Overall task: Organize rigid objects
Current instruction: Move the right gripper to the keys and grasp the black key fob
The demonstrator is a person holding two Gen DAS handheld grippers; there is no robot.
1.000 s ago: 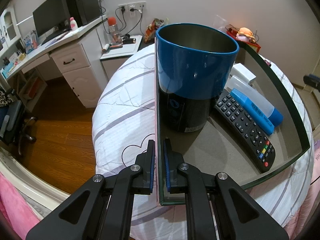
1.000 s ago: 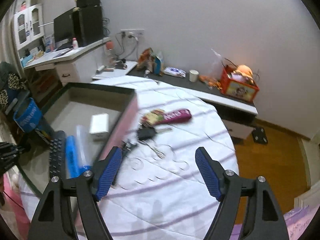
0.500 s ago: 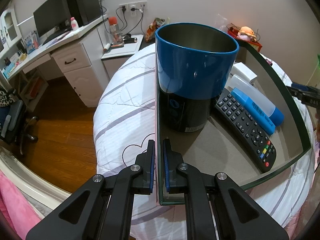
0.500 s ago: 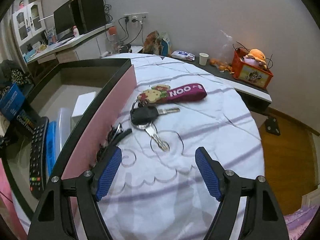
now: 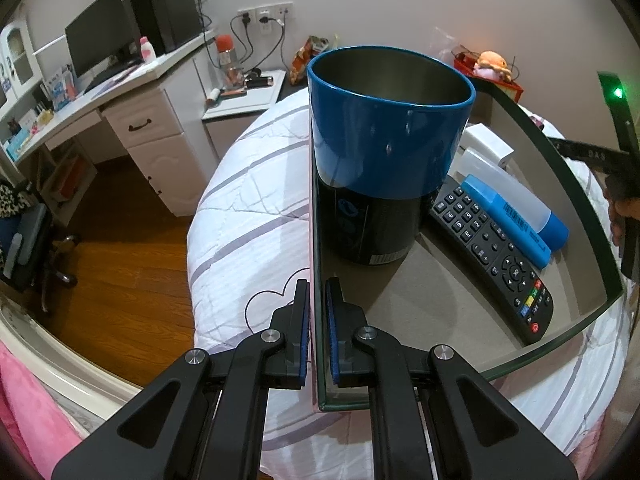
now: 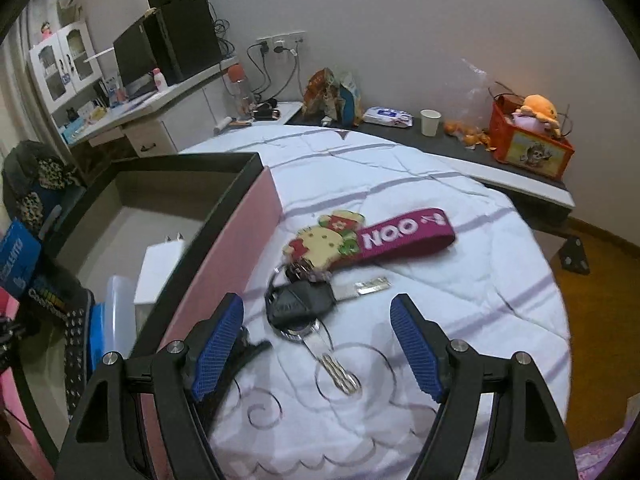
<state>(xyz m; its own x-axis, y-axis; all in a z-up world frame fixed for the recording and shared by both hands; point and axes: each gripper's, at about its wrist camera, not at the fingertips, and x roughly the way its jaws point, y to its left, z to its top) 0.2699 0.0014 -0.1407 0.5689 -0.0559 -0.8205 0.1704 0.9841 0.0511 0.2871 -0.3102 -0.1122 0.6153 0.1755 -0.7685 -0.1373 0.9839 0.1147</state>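
Note:
My left gripper point(image 5: 316, 285) is shut on the near side wall of the open box point(image 5: 560, 168), which is pink outside with a dark green rim. Inside stand a blue cup point(image 5: 384, 152), a black remote point(image 5: 492, 256), a blue-capped bottle point(image 5: 516, 204) and a small white box point(image 5: 486, 146). My right gripper point(image 6: 317, 300) hangs open just above a key bunch point(image 6: 300, 306) on the white bedspread, right of the box point(image 6: 224, 208). The bunch has a black fob, a cartoon charm point(image 6: 324, 240) and a magenta strap point(image 6: 404, 234). The fob lies between the fingers, untouched.
A small black item point(image 6: 248, 350) lies by my right gripper's left finger, against the box wall. Beyond the bed are a white desk point(image 5: 132, 112) with a monitor, a dark shelf holding a paper cup point(image 6: 430, 122) and a red basket point(image 6: 532, 148). Wood floor lies below.
My right gripper has come down and closer to the keys, which now lie between its fingers. Its body now shows at the right edge of the left wrist view. The left gripper has not moved.

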